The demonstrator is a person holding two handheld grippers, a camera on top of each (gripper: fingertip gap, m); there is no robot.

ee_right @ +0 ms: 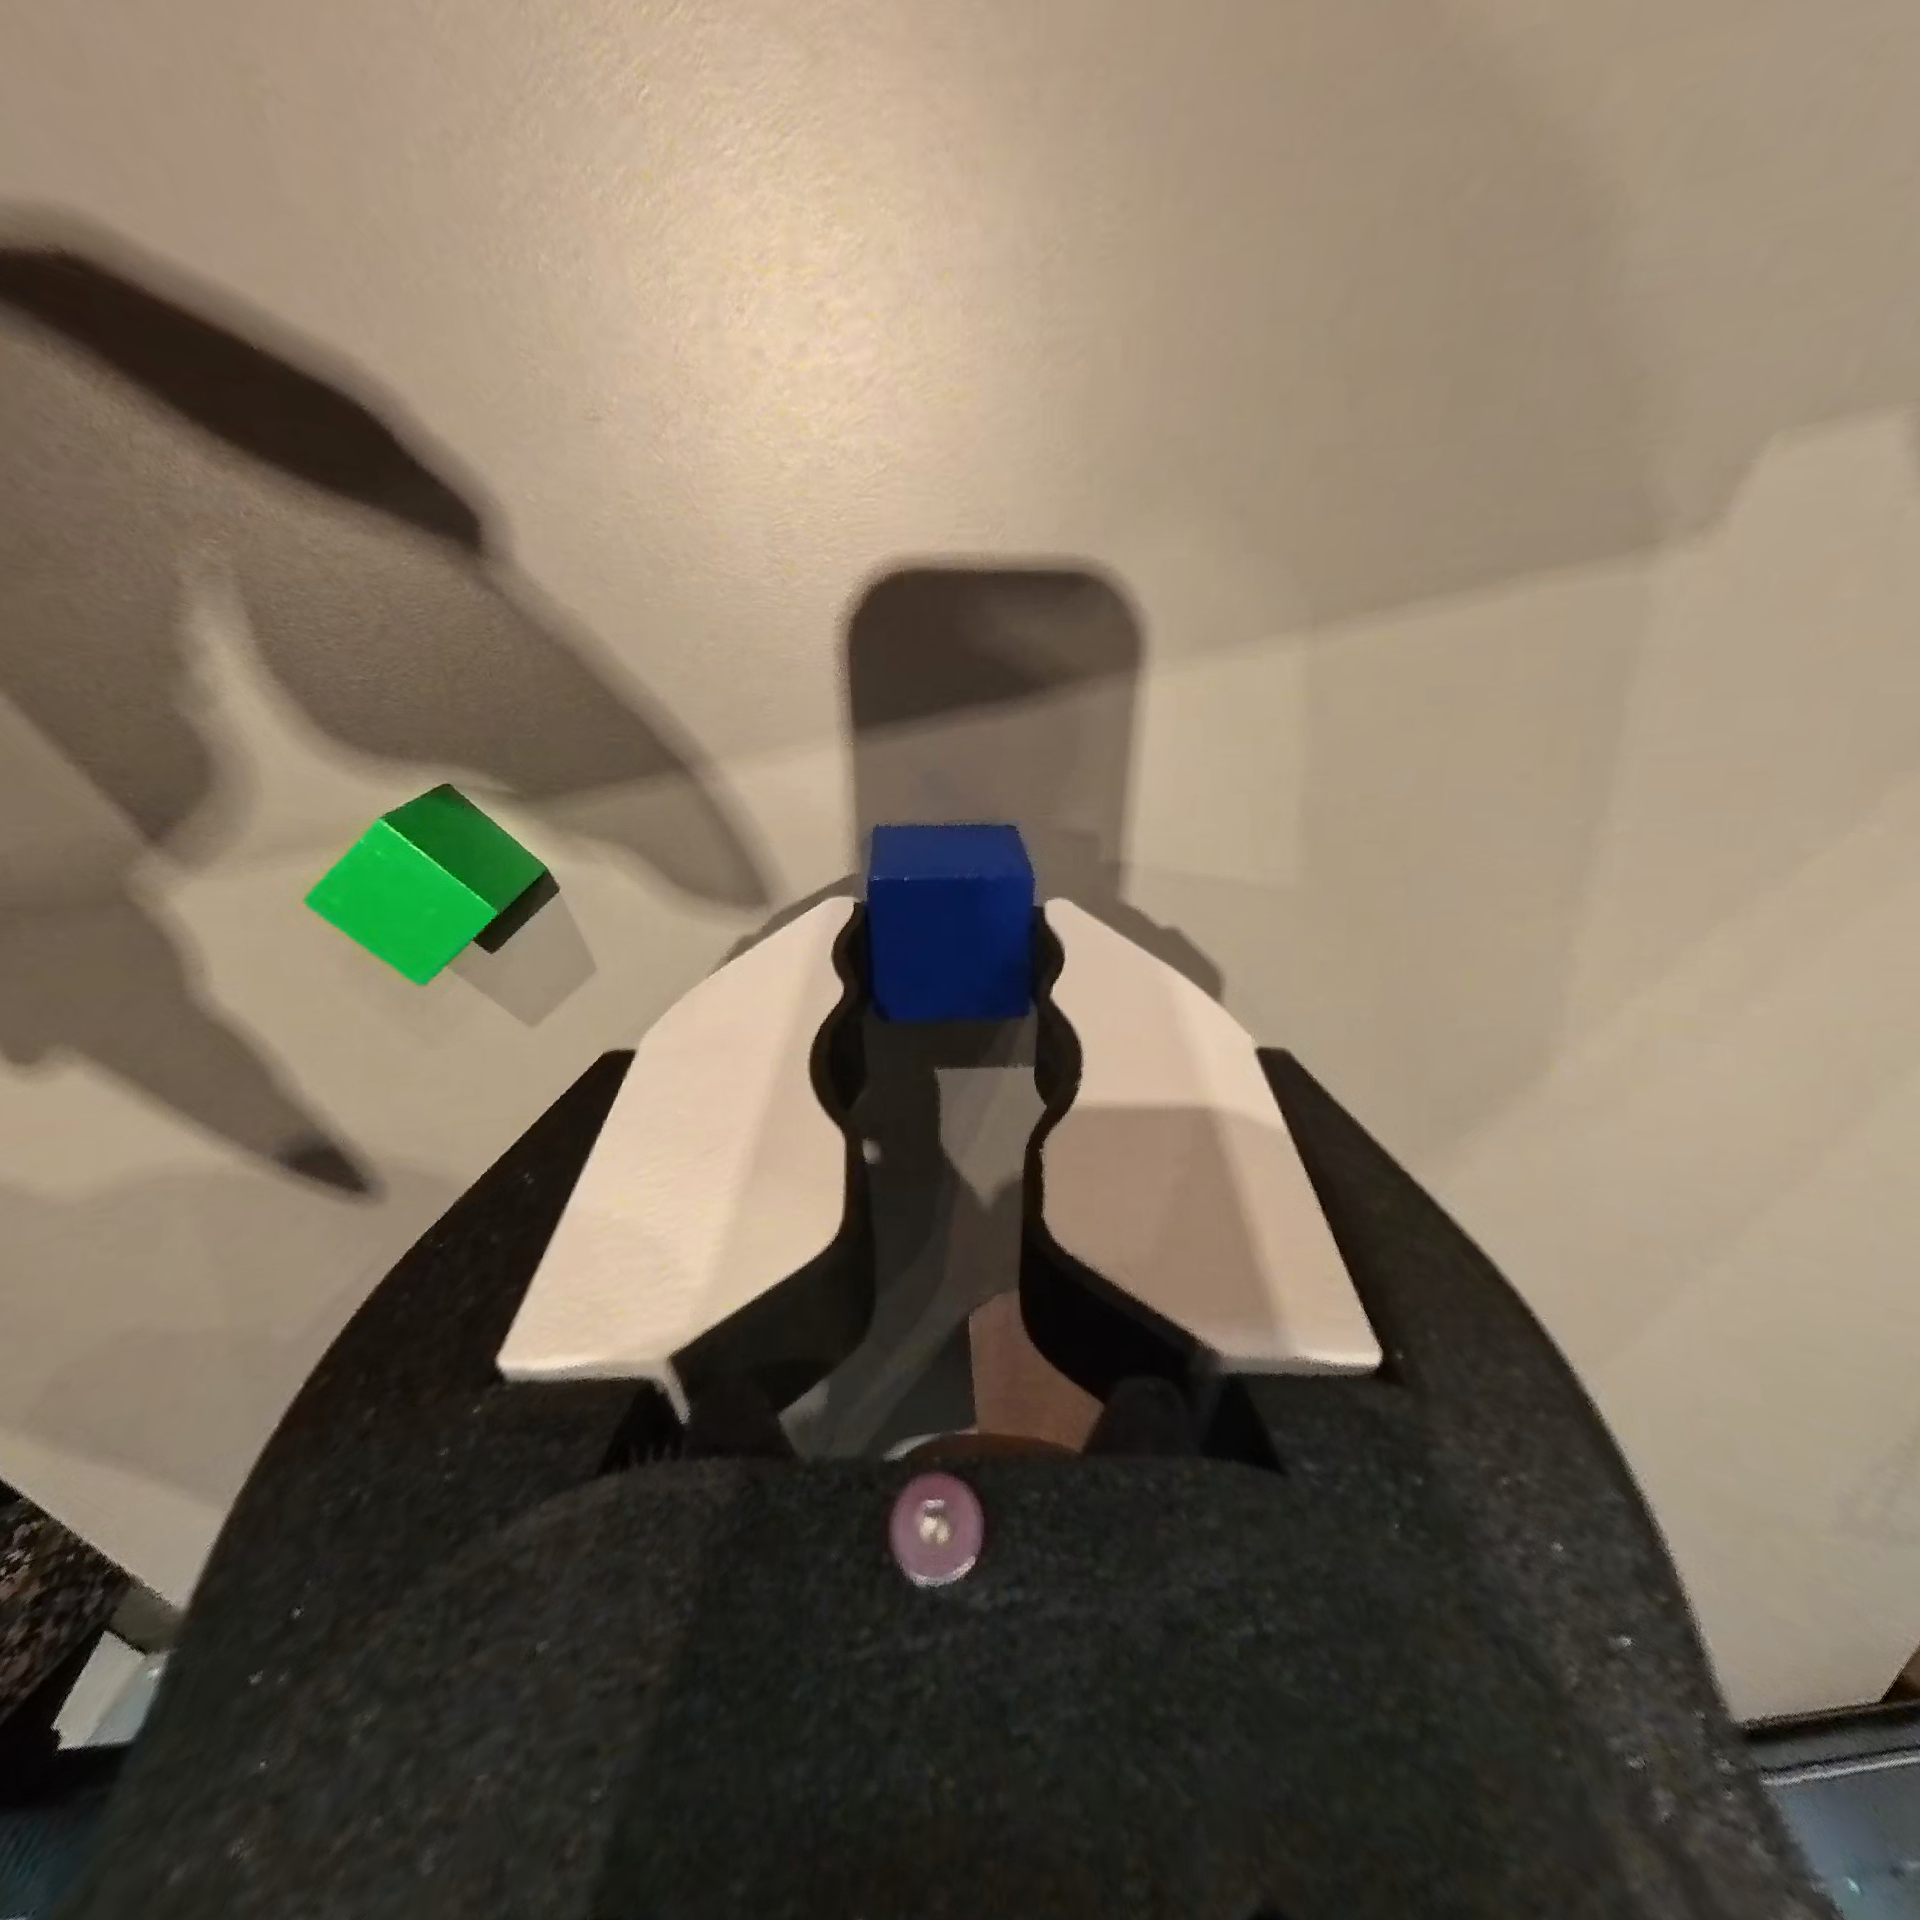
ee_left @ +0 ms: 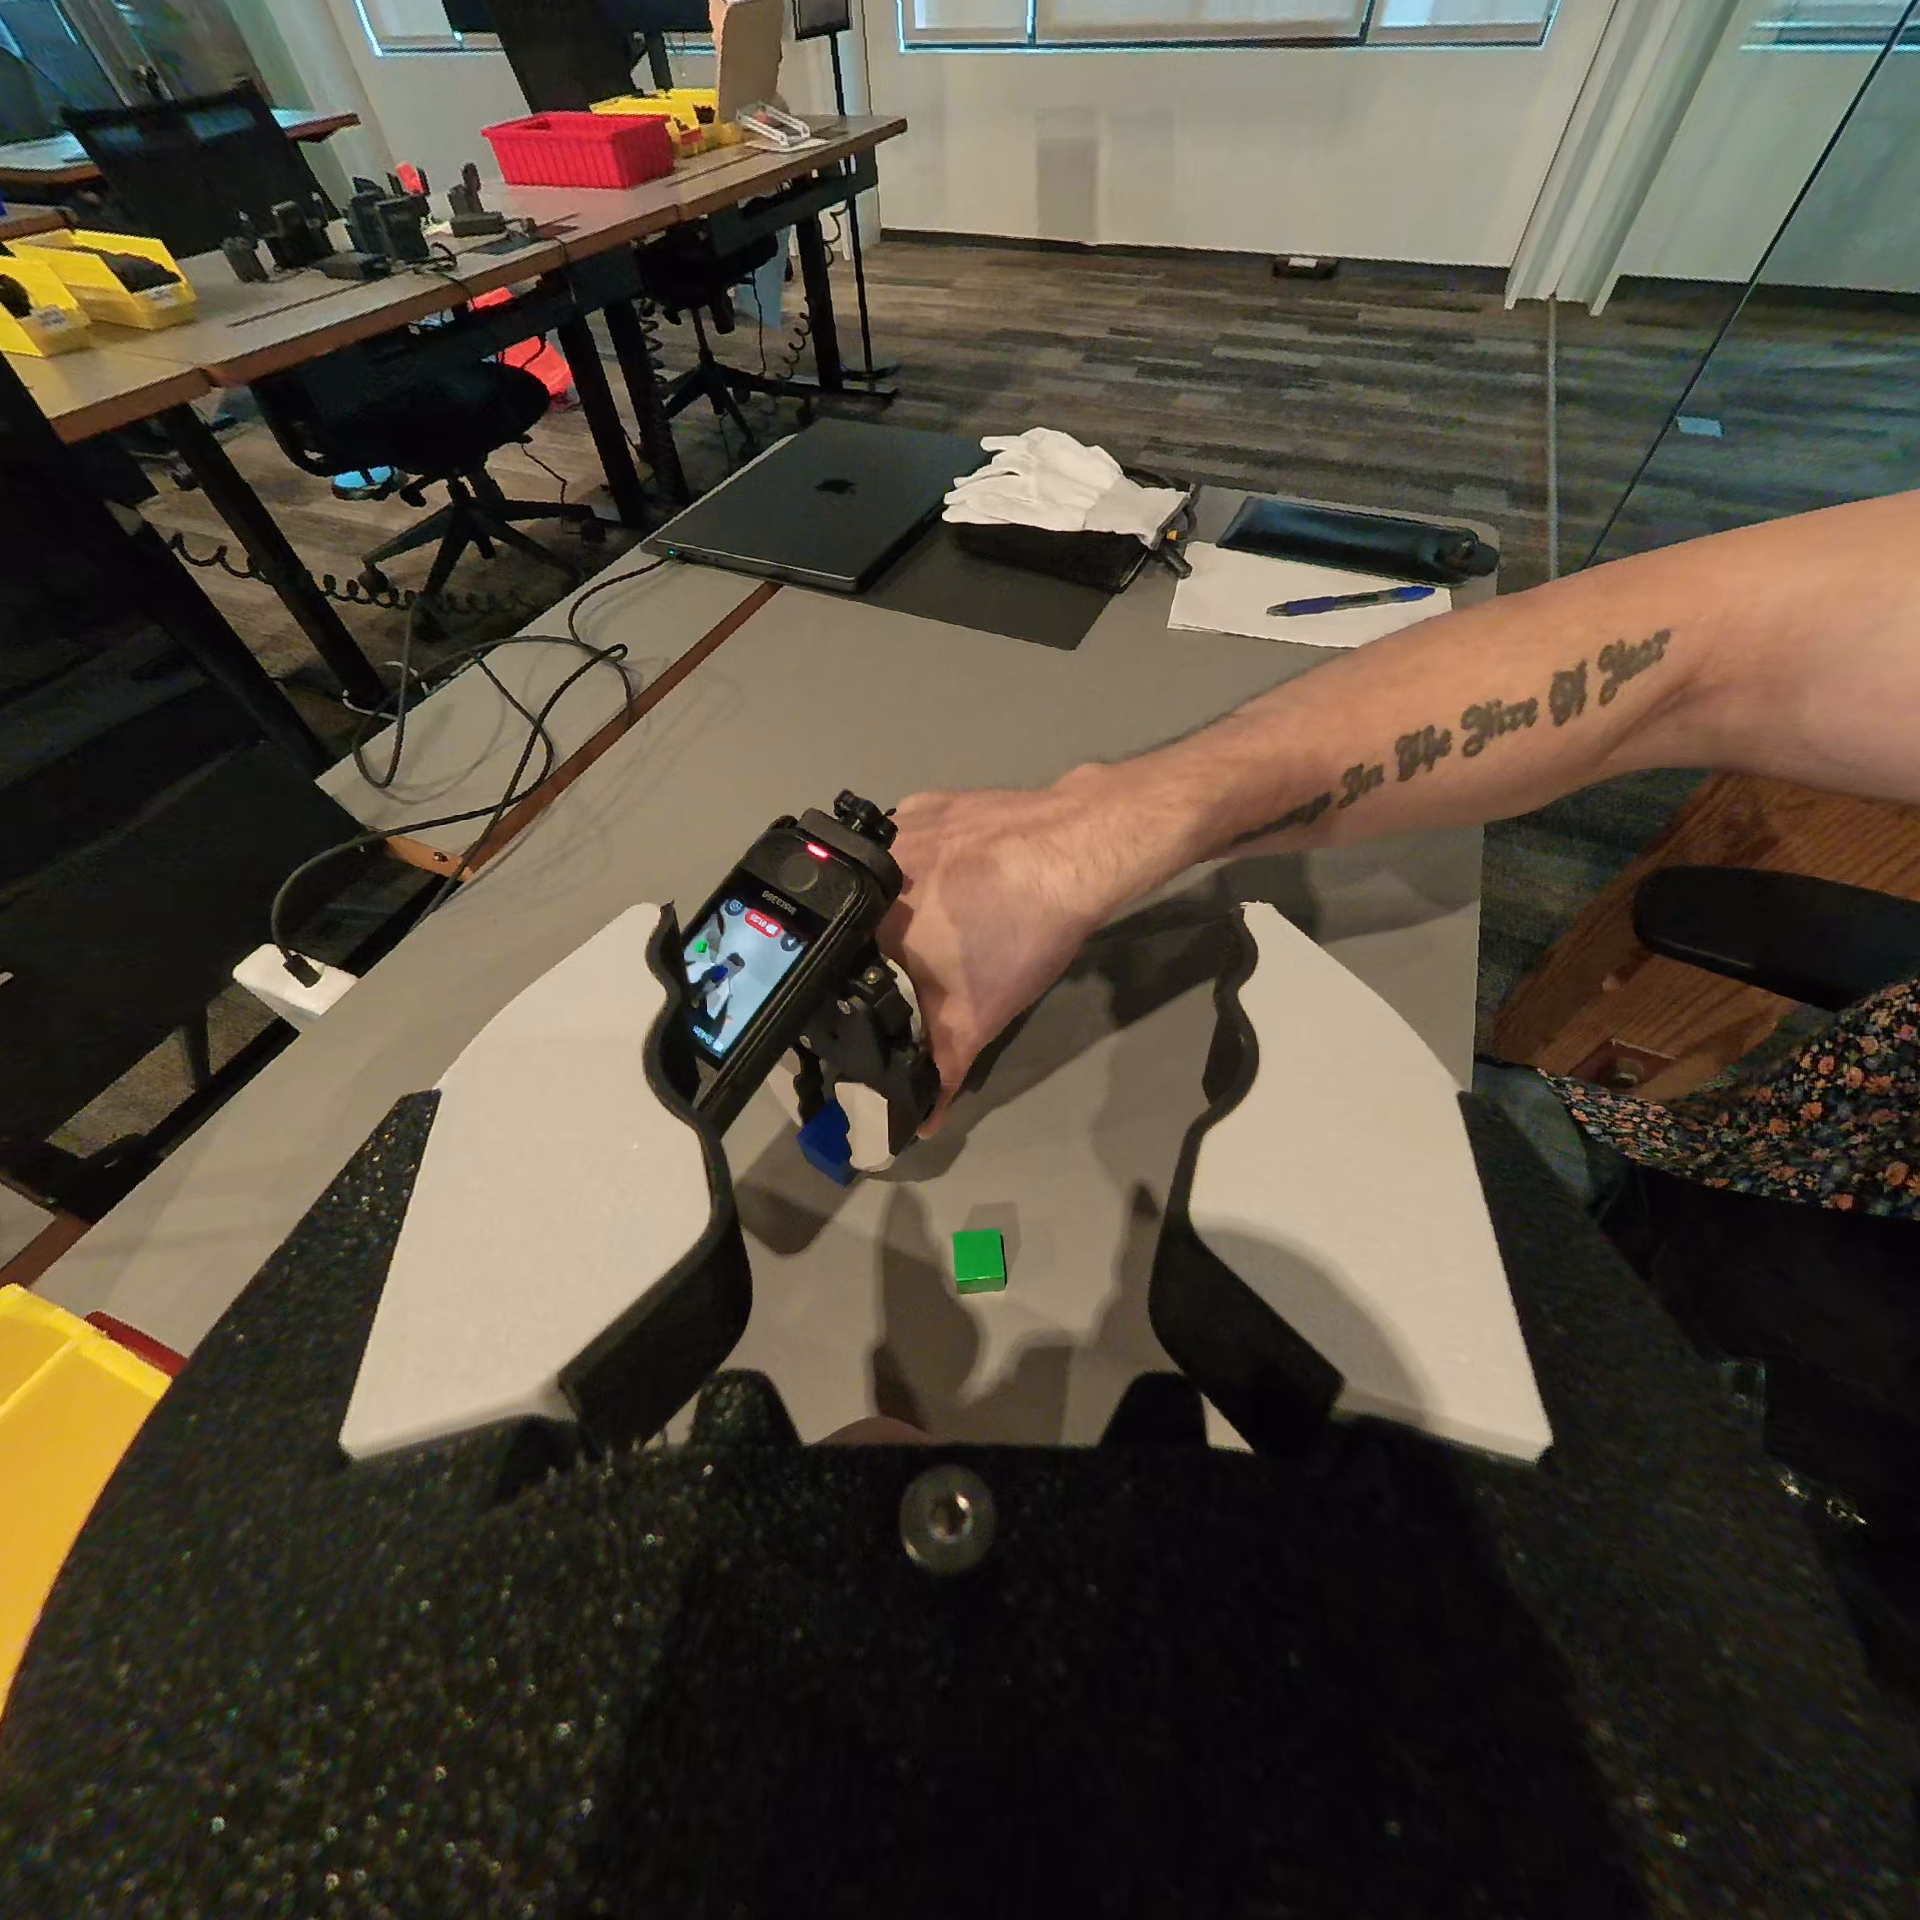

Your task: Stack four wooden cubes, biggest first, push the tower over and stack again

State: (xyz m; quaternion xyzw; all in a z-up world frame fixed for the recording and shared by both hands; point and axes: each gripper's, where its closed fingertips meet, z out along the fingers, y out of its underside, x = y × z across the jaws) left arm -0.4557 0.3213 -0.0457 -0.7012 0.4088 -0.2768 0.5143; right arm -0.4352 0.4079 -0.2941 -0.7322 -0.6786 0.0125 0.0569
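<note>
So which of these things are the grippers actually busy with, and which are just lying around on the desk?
In use:
- right gripper, shut on the blue cube
- left gripper, open above the green cube

Lying about:
- laptop
- white gloves
- pen on paper
- yellow bin

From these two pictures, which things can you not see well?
- Blue cube, left wrist view: mostly hidden by the right tool and hand.
- Its lower faces, right wrist view: hidden between the fingers.
- Left tool: absent from the right wrist view.
</note>
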